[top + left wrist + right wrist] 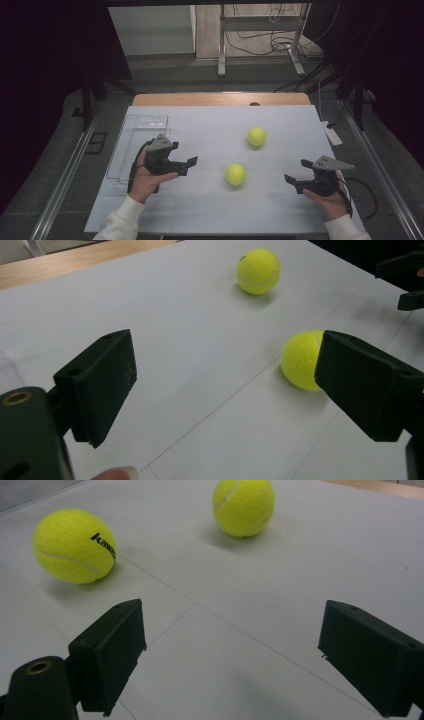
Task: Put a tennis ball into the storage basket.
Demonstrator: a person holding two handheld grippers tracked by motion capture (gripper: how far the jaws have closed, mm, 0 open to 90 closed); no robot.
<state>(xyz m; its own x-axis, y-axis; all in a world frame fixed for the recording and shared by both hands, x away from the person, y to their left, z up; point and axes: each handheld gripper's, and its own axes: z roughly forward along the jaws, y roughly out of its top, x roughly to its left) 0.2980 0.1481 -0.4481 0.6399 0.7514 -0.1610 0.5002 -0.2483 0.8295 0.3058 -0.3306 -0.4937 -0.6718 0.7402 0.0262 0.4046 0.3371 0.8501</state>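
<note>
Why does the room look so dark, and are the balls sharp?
High view: light falls on the table, the surroundings are black, and the balls look soft. Right gripper view: near ball crisp, its print readable, soft shadow beneath. Left gripper view: jaws slightly blurred.

Black two-jaw left gripper and right gripper, each topped with a grey three-cornered plate dotted with small holes; blocky, matte black jaw pads with shallow screw recesses; brass-ringed hole on the body near each left-hand jaw; thin black cable looping from the right one; white knit sleeves with ribbed cuffs at both wrists.
</note>
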